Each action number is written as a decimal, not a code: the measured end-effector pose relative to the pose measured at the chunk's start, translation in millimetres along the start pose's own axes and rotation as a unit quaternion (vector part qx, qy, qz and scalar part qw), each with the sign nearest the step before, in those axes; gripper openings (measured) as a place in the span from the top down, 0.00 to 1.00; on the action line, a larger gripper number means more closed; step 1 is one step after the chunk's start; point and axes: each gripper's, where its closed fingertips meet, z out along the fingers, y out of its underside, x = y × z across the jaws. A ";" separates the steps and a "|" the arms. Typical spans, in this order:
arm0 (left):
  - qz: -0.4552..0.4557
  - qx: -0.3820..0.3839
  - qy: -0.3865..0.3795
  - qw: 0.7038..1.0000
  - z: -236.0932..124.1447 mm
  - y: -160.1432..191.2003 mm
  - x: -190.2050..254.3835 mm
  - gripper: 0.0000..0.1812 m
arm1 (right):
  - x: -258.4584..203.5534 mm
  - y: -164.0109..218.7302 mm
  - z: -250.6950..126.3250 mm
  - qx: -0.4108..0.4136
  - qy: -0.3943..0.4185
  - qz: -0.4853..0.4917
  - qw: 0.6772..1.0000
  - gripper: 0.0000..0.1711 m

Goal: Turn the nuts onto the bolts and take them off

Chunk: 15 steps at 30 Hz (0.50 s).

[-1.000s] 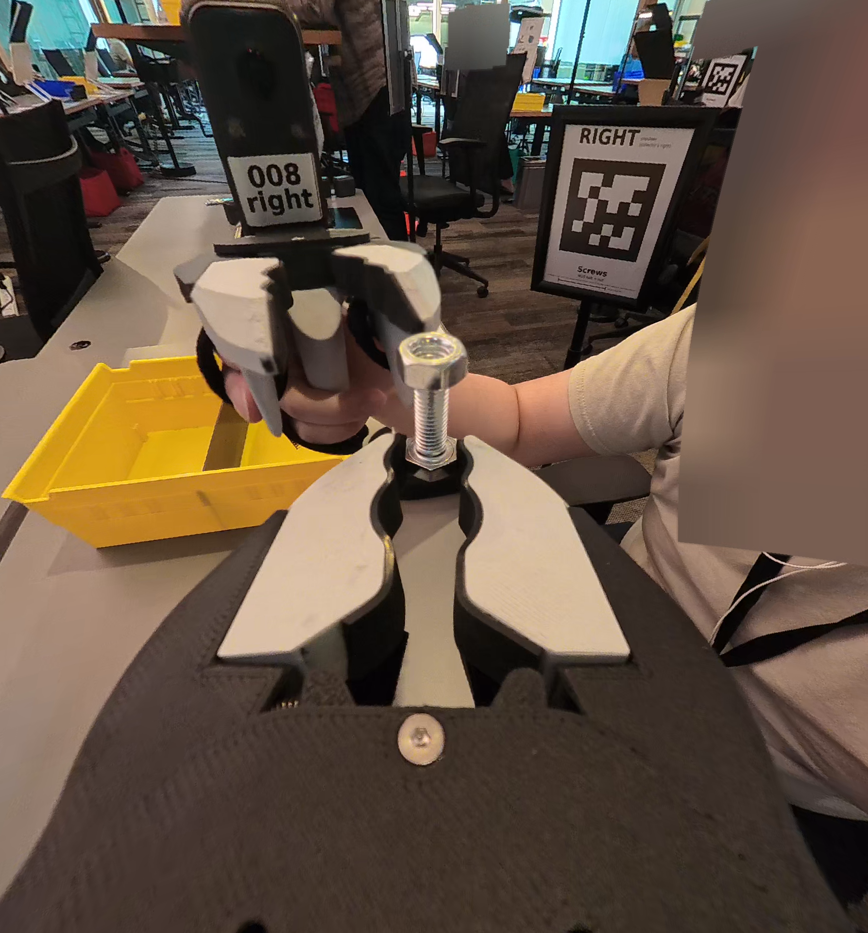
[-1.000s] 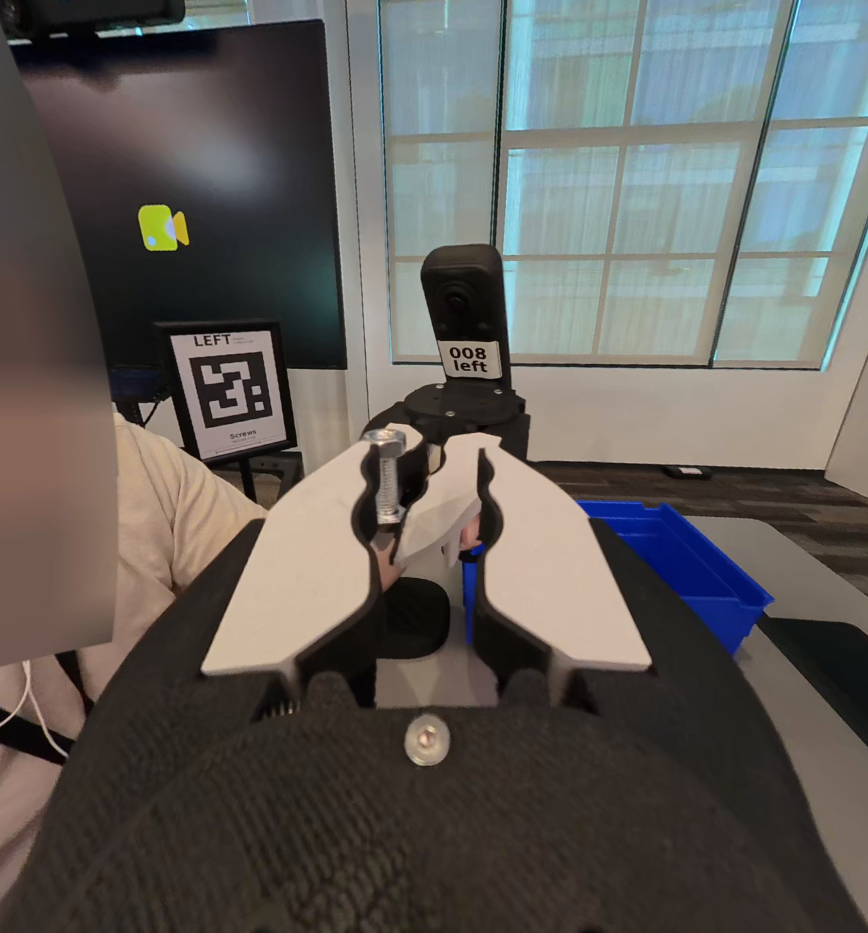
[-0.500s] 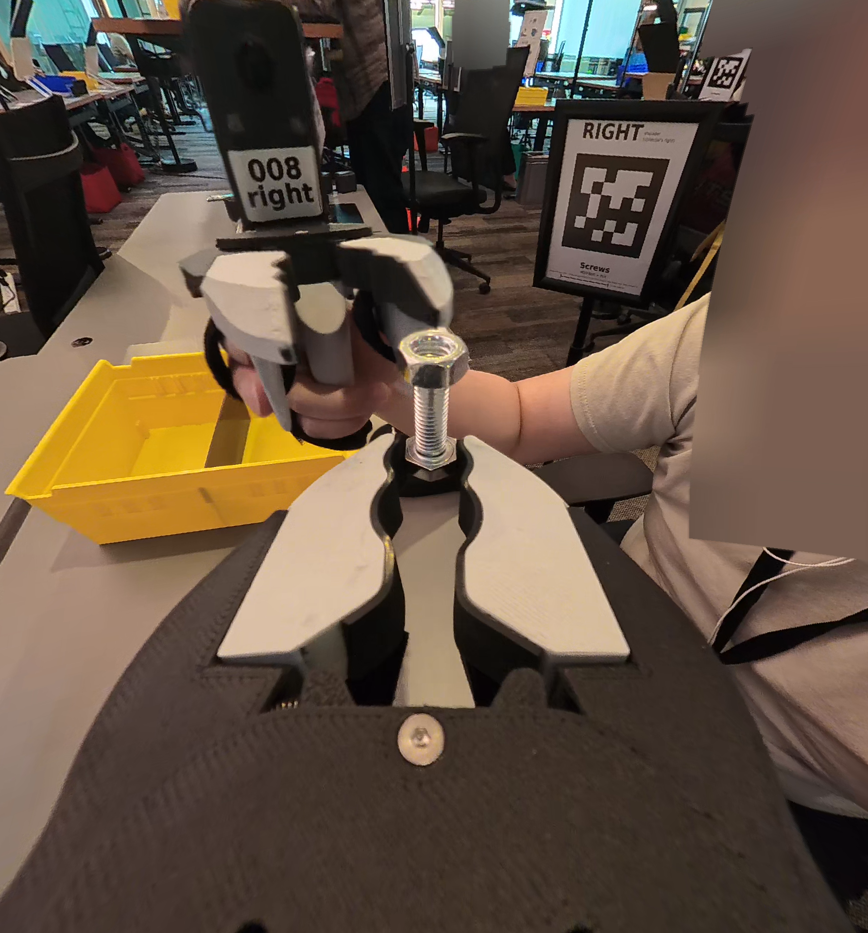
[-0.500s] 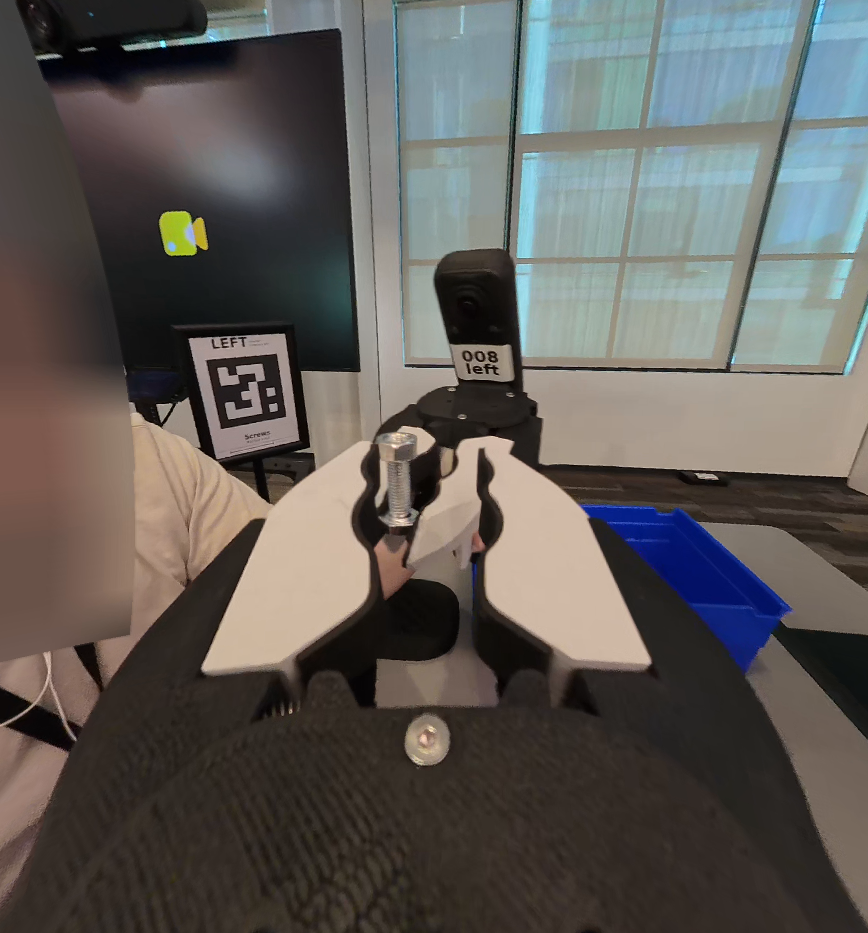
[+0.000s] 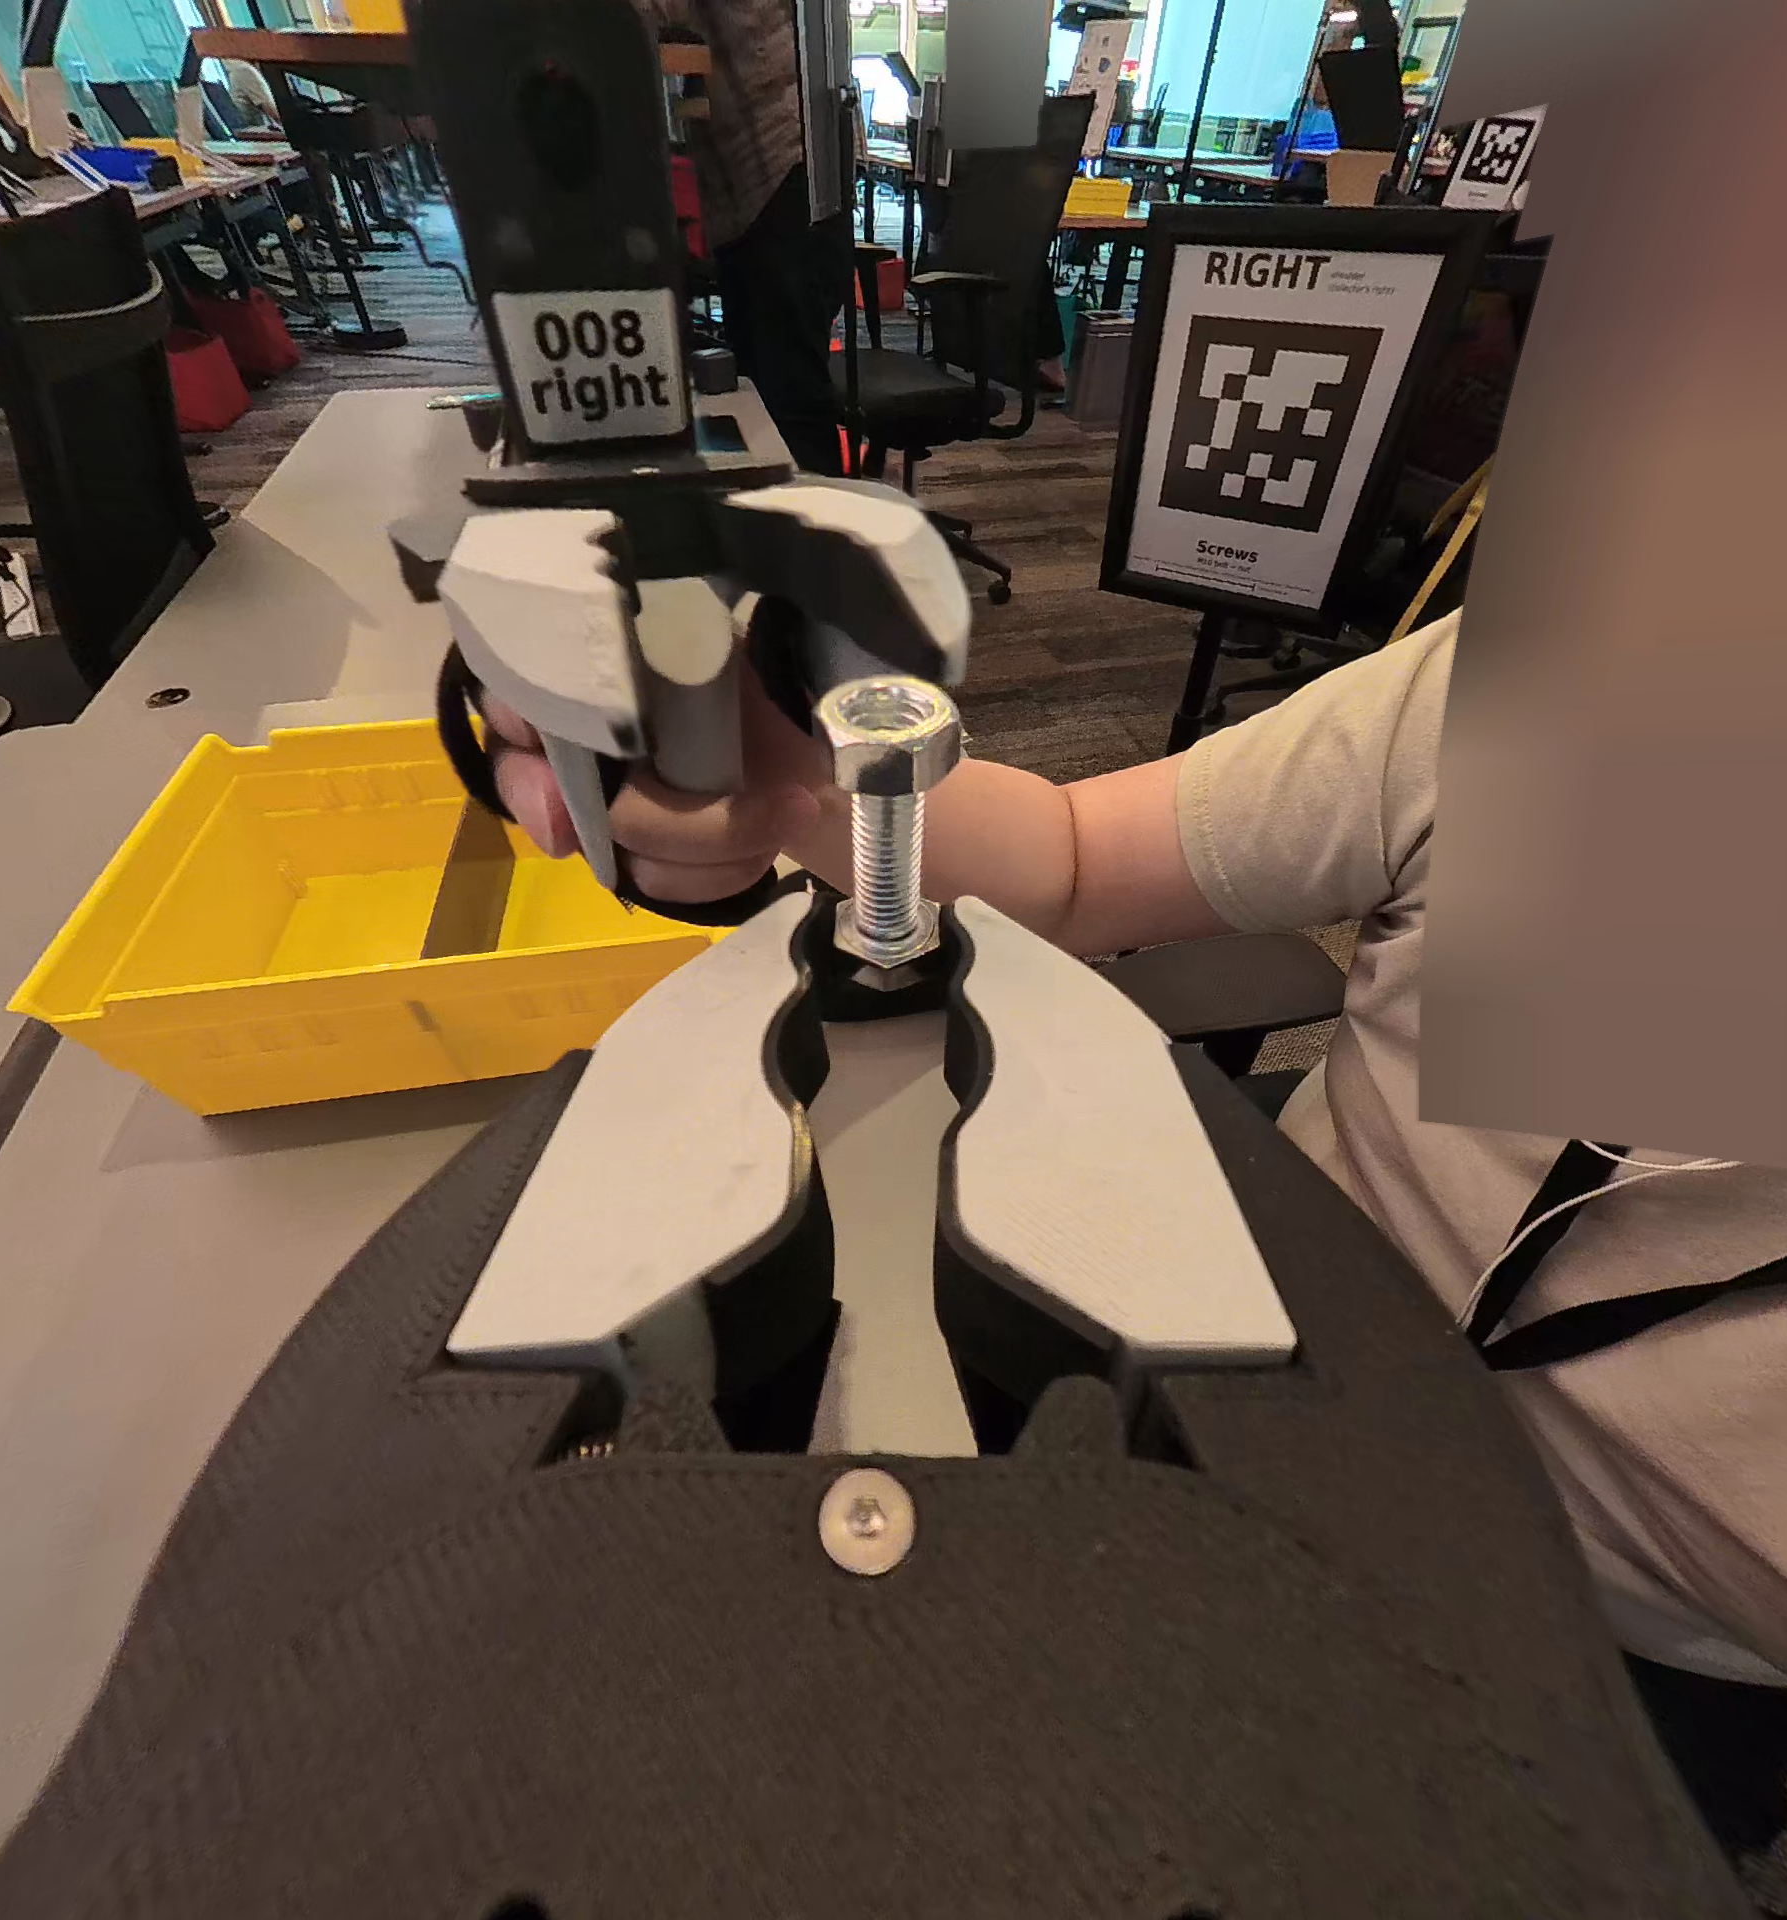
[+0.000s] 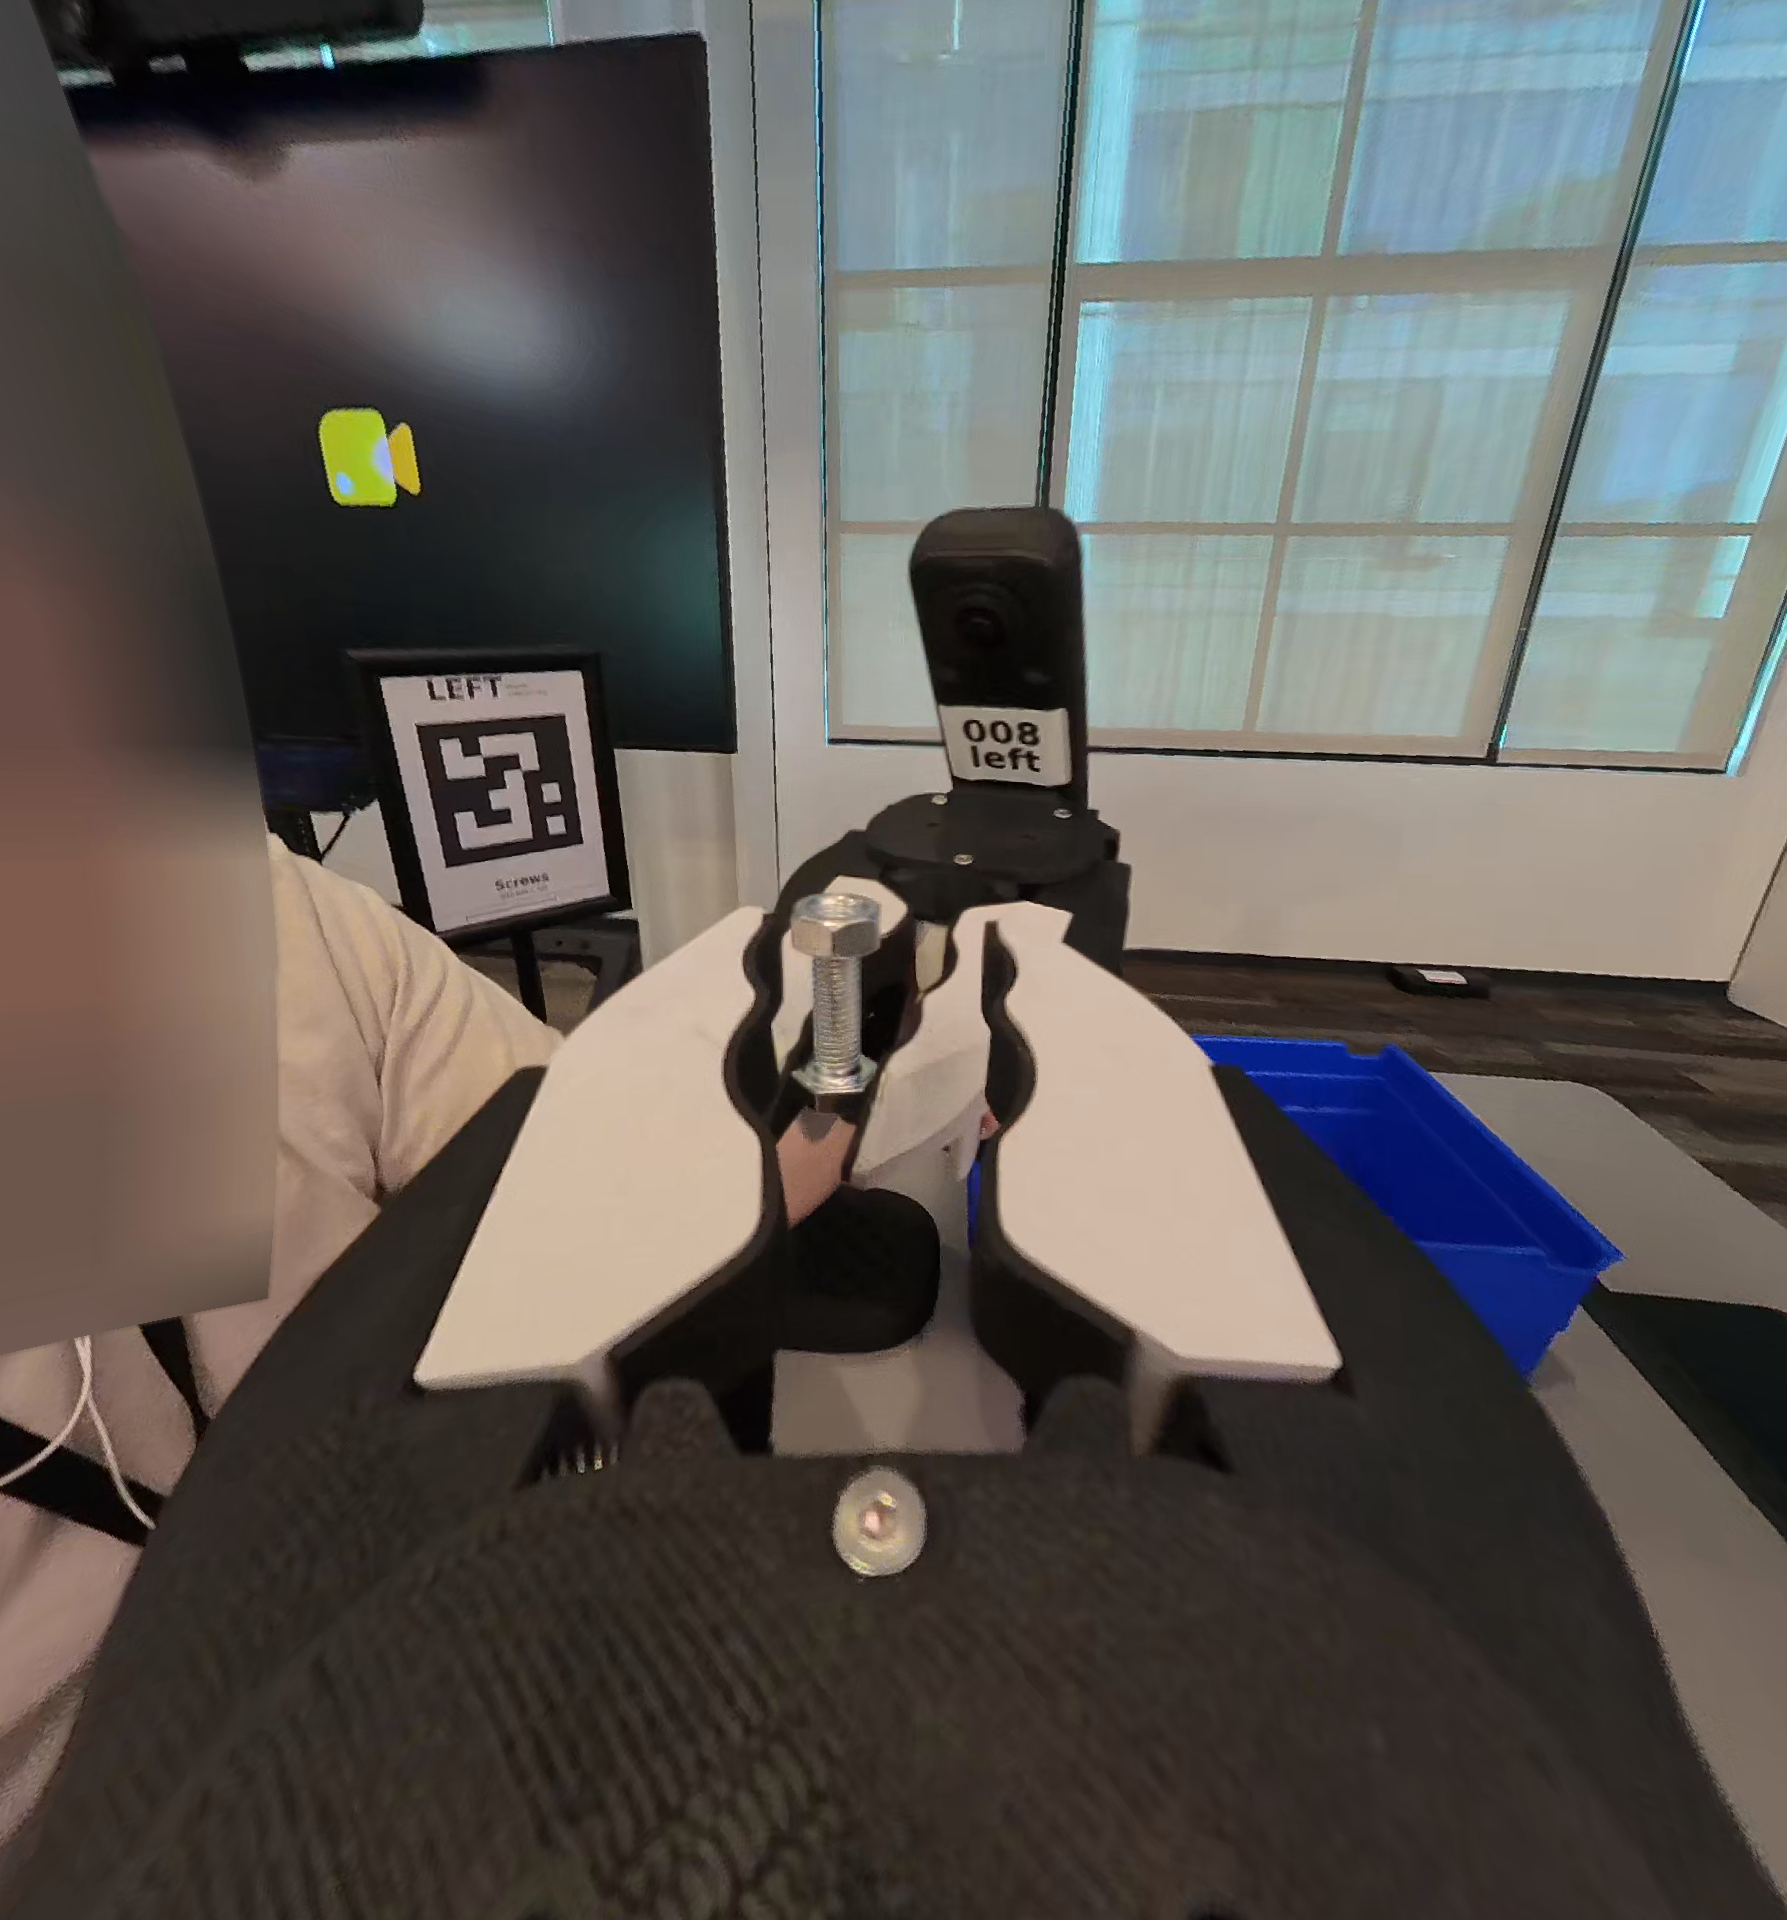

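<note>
Since the earlier frames the right gripper (image 5: 707, 665) has lifted slightly and drawn back from the bolt (image 5: 887, 842); in its own view the bolt now sits lower between the tips, nearer the left finger. Its fingers (image 6: 660, 1091) stand apart and empty, so I judge it is between turns, re-setting for another twist. The left gripper (image 5: 884, 951) has its fingers (image 5: 1055, 1039) narrowed around the bolt's lower end, where a hex piece (image 5: 884, 928) sits; the bolt stands upright with a hex part (image 5: 894, 727) on top. Whether that top is nut or bolt head is unclear. Beyond the fingers lie a yellow bin (image 5: 349, 914) and, in the right view, a blue bin (image 6: 1408, 1164) on the desk (image 5: 89, 1299). The clamped end is hidden between the tips.
</note>
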 end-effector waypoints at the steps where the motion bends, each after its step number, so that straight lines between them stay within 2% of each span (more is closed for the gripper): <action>1: -0.001 0.000 0.000 1.000 0.5 0.4 -0.3 0.90 | -2.0 3.0 2.9 -0.009 0.000 -0.006 1.000 0.78; 5: 0.002 -0.007 -0.005 1.000 1.6 1.9 -0.7 0.90 | 1.7 7.0 3.5 -0.019 0.013 -0.017 1.000 0.77; 10: -0.017 0.006 -0.079 0.997 -18.7 -0.6 -26.5 0.90 | 25.3 -16.4 -25.0 0.037 0.075 -0.032 0.996 0.68; 12: -0.038 0.015 -0.133 0.990 -32.0 -0.4 -46.0 0.90 | 58.2 -25.1 -49.9 0.053 0.187 -0.060 0.979 0.64; 13: -0.045 0.015 -0.157 0.986 -38.1 1.5 -54.8 0.90 | 83.1 -26.3 -70.1 0.050 0.277 -0.074 0.957 0.64; 14: -0.049 0.013 -0.178 0.983 -43.0 4.0 -62.3 0.90 | 110.6 -25.0 -98.3 0.035 0.389 -0.087 0.917 0.64; 15: -0.052 0.010 -0.196 0.979 -46.6 6.5 -68.3 0.90 | 133.3 -22.1 -131.5 0.012 0.498 -0.100 0.861 0.64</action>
